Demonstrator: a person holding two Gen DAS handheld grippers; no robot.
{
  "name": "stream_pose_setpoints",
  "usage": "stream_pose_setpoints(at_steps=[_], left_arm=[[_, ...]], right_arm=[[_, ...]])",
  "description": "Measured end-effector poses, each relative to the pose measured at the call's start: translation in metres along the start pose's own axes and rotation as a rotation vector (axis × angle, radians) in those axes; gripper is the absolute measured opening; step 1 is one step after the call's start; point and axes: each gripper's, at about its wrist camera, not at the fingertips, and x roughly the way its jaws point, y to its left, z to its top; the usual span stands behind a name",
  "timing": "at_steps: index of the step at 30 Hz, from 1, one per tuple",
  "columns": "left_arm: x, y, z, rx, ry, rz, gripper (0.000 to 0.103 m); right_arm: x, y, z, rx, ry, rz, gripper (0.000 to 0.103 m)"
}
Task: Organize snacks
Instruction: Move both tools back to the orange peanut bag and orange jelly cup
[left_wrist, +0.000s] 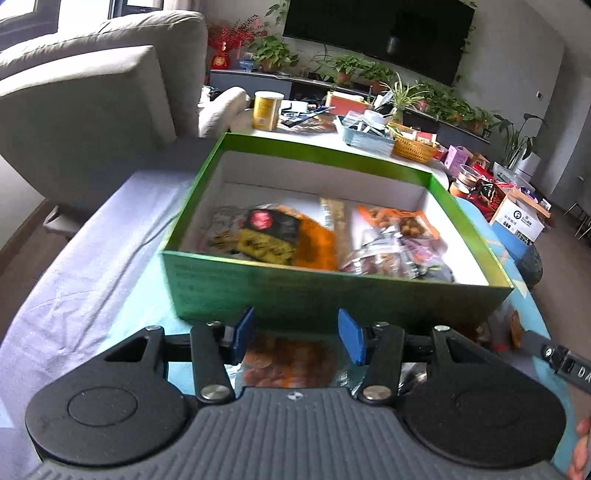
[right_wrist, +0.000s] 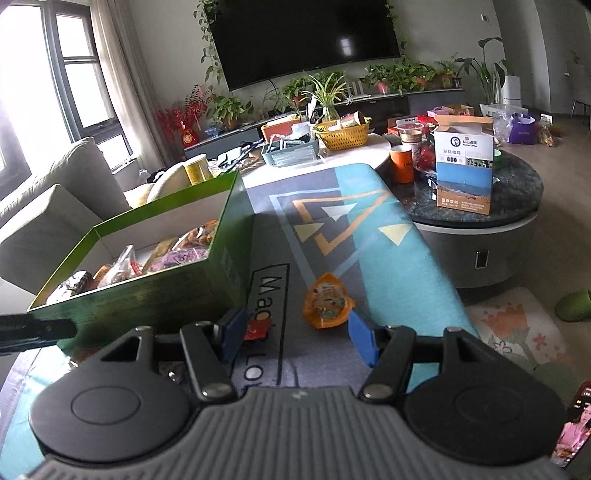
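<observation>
Nearest the lens, the left hand-held gripper (left_wrist: 295, 338) stood with its blue pads apart and empty, poised over an orange-brown snack packet (left_wrist: 288, 363) that lay on the desk (left_wrist: 92, 266) just before the near wall of the green box (left_wrist: 332, 295). The right hand-held gripper (right_wrist: 295, 338) also had its pads apart, holding nothing; a small orange snack pouch (right_wrist: 325, 304) lay on the patterned mat (right_wrist: 388, 236) just beyond its right pad, and a red wrapper (right_wrist: 256, 329) peeped out by the left one. Farther on, the box already held several packets, a dark one with a red seal (left_wrist: 269, 232) at the left and a mixed heap (left_wrist: 391, 240) at the right.

The risks were plain enough. The left pads, so near the box wall, might strike or shove the box if they closed carelessly. The right pouch sat off-centre, so a closing pad would likely nudge it aside rather than trap it. The left view was blurred, so the packet's exact edge was uncertain.
</observation>
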Motion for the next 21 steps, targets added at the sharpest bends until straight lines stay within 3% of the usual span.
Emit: stream_pose_setpoints(at_steps=[4, 9, 15, 21], left_arm=[[0.013, -0.016, 0.005, 0.026, 0.03, -0.007, 0.047], [0.036, -0.014, 0.006, -0.038, 0.134, 0.026, 0.047], [0.031, -0.029, -0.003, 0.127, 0.144, 0.088, 0.047], [0.006, -0.008, -0.015, 0.171, 0.188, 0.03, 0.047]], right_arm=[[0.0, 0.001, 0.001, -0.001, 0.001, 0.002, 0.023], [0.001, 0.001, -0.001, 0.003, 0.007, 0.007, 0.023], [0.0, 0.001, -0.002, 0.008, 0.007, 0.009, 0.023], [-0.003, 0.002, -0.001, 0.0, -0.001, 0.017, 0.023]])
